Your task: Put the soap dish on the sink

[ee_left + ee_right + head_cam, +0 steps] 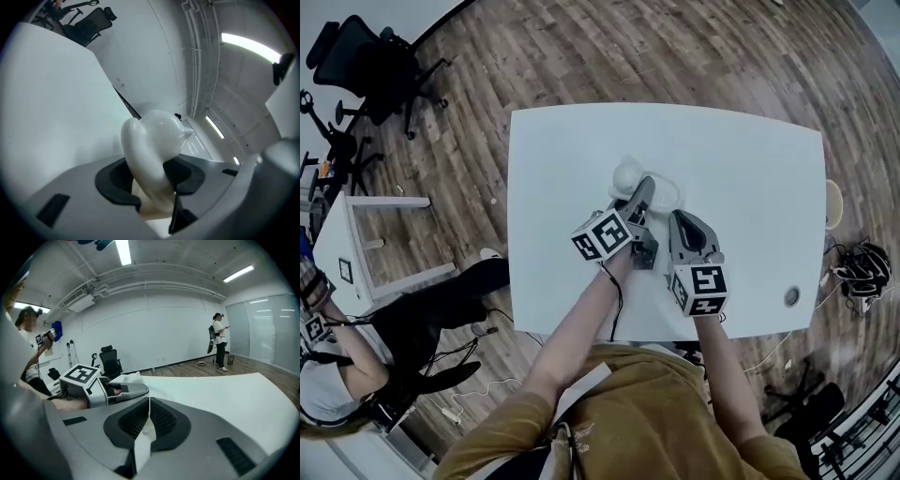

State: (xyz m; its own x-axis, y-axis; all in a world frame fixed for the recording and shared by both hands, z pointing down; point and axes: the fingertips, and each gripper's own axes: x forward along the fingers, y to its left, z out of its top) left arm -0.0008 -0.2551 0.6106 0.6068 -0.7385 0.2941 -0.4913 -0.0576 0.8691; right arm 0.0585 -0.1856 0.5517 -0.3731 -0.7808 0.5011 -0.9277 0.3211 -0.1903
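A white, rounded soap dish (152,140) with a small pointed tip stands between the pads of my left gripper (151,180), which press on its two sides. In the head view the soap dish (626,175) shows as a pale lump at the tip of the left gripper (643,190), low over the middle of the white table (750,178). Beside it lies another white shape (666,193) that I cannot make out. My right gripper (682,218) sits just right of the left one, and its jaws (149,414) are shut with nothing in them.
A small round hole (791,296) is in the table near its front right corner. Office chairs (370,61) stand on the wood floor at the far left. A person (219,341) stands far off by the wall, and another person (33,348) is at the left.
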